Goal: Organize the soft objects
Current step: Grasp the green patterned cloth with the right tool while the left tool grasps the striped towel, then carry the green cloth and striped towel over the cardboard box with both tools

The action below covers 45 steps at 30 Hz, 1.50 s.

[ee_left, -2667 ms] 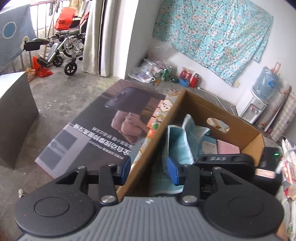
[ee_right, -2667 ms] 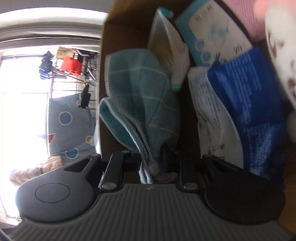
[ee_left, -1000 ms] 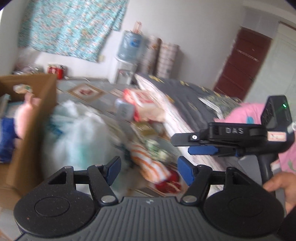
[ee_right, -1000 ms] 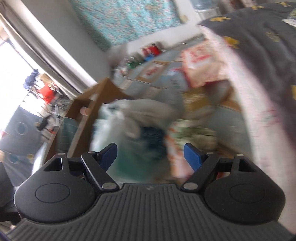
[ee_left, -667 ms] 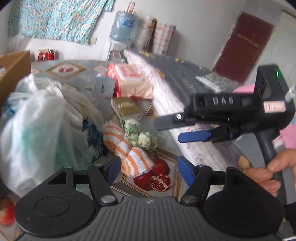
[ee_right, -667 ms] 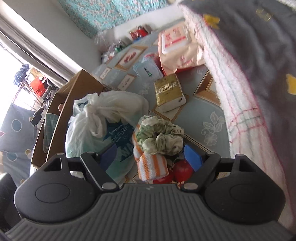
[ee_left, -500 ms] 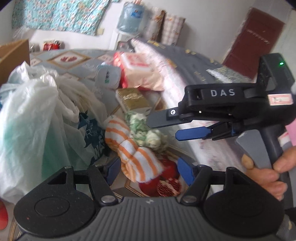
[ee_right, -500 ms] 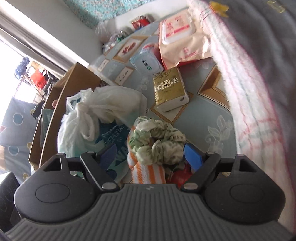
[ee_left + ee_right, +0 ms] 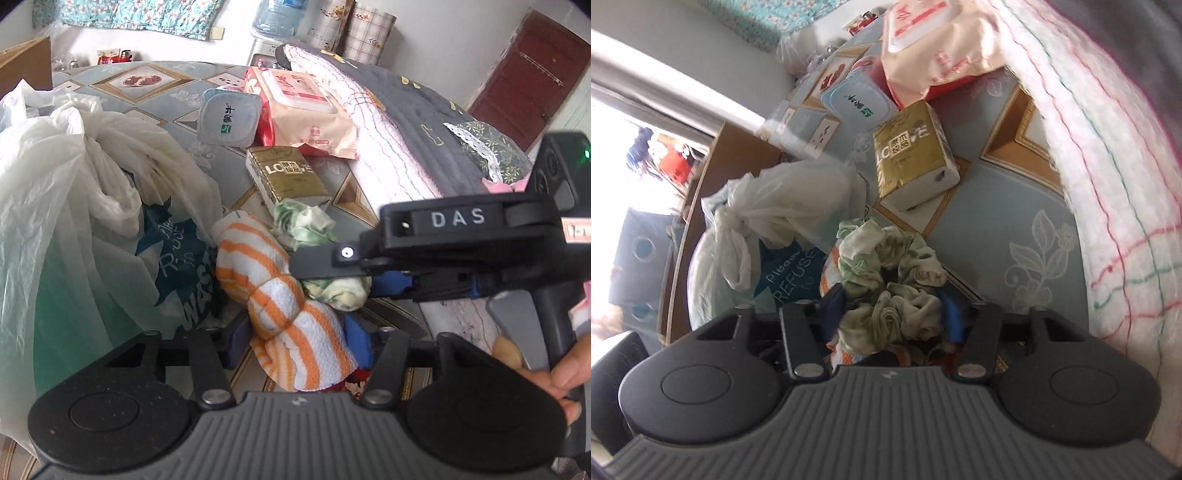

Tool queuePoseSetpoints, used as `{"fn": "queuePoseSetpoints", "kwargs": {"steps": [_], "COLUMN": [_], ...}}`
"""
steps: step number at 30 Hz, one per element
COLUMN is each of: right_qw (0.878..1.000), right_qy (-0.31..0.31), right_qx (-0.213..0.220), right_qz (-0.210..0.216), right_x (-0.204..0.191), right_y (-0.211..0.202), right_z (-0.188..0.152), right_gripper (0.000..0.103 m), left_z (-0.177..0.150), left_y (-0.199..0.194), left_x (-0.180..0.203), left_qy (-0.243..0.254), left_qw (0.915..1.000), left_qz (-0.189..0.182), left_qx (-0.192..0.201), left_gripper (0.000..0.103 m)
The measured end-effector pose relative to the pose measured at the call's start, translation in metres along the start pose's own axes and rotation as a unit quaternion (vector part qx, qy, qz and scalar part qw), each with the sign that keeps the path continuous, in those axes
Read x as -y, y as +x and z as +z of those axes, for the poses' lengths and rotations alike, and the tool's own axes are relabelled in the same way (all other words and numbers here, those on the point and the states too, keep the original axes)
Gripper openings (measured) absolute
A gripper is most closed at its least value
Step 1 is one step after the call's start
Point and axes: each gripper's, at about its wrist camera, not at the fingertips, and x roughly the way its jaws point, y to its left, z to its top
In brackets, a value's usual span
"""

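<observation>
Both grippers have just been closing, each with a soft bundle between its jaws on the patterned floor mat (image 9: 1027,206). The left gripper (image 9: 295,341) clasps the orange-striped towel (image 9: 280,299), its blue pads flanking the roll's near end; the right gripper (image 9: 892,317) closes around the green-and-white crumpled cloth (image 9: 890,284), which lies on top of that same towel. The likely trouble is that the two bundles overlap and touch, so lifting one may drag or tip the other. The right pads appear to catch only loose folds, so the cloth could slip free. The white plastic bag (image 9: 66,192) just beside the towel might snag as the hands rise.
</observation>
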Motion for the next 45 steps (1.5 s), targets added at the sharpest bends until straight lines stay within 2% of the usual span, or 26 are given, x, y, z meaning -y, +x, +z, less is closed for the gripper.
{"fn": "queuePoseSetpoints", "kwargs": {"steps": [1, 4, 11, 17, 22, 28, 33, 37, 41, 45], "right_qw": [1.0, 1.0, 0.998, 0.994, 0.991, 0.984, 0.978, 0.974, 0.972, 0.969], "right_qy": [0.006, 0.008, 0.035, 0.049, 0.021, -0.038, -0.079, -0.097, -0.1, -0.115], "right_qx": [0.002, 0.012, 0.038, 0.077, 0.107, 0.124, 0.109, 0.075, 0.023, -0.037], "right_qz": [0.006, 0.009, 0.027, 0.052, 0.077, 0.119, 0.159, 0.189, 0.212, 0.216], "right_x": [0.001, -0.002, -0.006, -0.022, -0.06, -0.124, -0.183, -0.231, -0.279, -0.33], "right_y": [0.0, -0.004, -0.029, -0.066, -0.094, -0.102, -0.08, -0.045, -0.002, 0.051], "right_z": [-0.001, -0.006, -0.028, -0.054, -0.07, -0.076, -0.068, -0.056, -0.046, -0.039], "right_gripper": [0.039, 0.032, 0.031, 0.031, 0.031, 0.032, 0.032, 0.032, 0.032, 0.034], "left_z": [-0.001, -0.003, -0.009, -0.015, -0.019, -0.022, -0.021, -0.016, -0.007, 0.001], "left_y": [-0.001, -0.003, -0.023, -0.061, -0.106, -0.171, -0.217, -0.244, -0.265, -0.28], "left_x": [0.0, 0.003, 0.006, 0.018, 0.023, 0.014, -0.009, -0.038, -0.073, -0.111], "left_qy": [0.0, 0.009, 0.017, 0.046, 0.068, 0.073, 0.062, 0.044, 0.017, 0.004], "left_qw": [1.0, 0.9999, 0.9996, 0.9973, 0.9931, 0.9864, 0.9805, 0.9765, 0.9744, 0.9729], "left_qz": [0.0, 0.005, -0.019, -0.044, -0.056, -0.036, 0.005, 0.045, 0.084, 0.132], "left_qx": [0.001, 0.007, 0.014, 0.039, 0.078, 0.143, 0.187, 0.206, 0.208, 0.19], "left_gripper": [0.051, 0.047, 0.043, 0.043, 0.043, 0.043, 0.043, 0.044, 0.044, 0.043]}}
